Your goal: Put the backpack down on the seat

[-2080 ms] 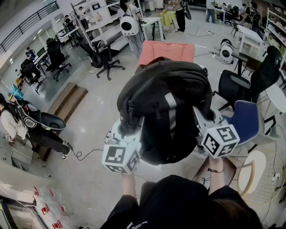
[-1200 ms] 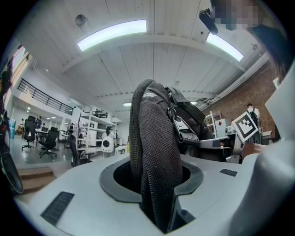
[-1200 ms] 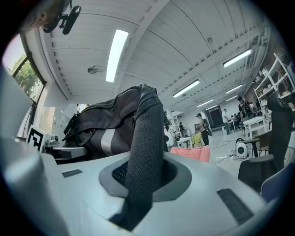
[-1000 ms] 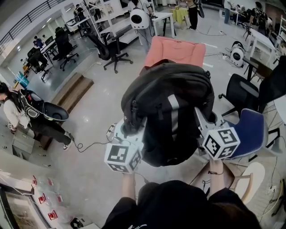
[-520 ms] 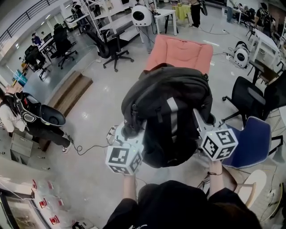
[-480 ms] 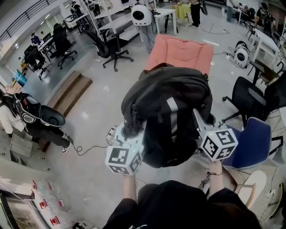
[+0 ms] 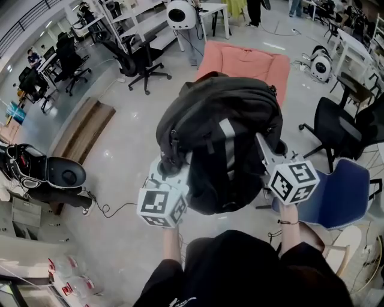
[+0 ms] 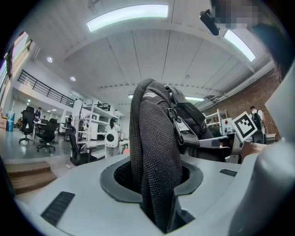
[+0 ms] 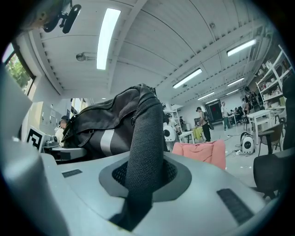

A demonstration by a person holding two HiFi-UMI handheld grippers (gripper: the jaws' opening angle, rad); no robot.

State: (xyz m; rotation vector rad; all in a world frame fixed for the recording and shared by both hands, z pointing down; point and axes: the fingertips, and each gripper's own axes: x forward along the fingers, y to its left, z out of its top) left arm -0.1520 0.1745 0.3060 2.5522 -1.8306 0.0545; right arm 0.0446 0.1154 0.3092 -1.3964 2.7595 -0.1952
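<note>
A black backpack (image 7: pixel 225 138) with a grey stripe hangs in the air between both grippers, above the floor. My left gripper (image 7: pixel 171 169) is shut on a black mesh shoulder strap (image 8: pixel 154 152) of the backpack. My right gripper (image 7: pixel 267 157) is shut on the other black strap (image 9: pixel 145 147). Beyond the backpack stands the pink seat (image 7: pixel 249 63), partly hidden by the bag; in the right gripper view the pink seat (image 9: pixel 203 152) shows behind the strap. The jaw tips are hidden under the bag in the head view.
A blue chair (image 7: pixel 336 195) and a black office chair (image 7: pixel 327 120) stand at the right. Another black office chair (image 7: pixel 138 57) is at the upper left, with wooden steps (image 7: pixel 81 129) and a cable (image 7: pixel 108 207) on the floor. White round robots (image 7: pixel 180 12) stand farther off.
The backpack stays held in both grippers. The view has shifted: the pink seat and the room slide slightly, and the seat sits a little closer under the bag's far end.
</note>
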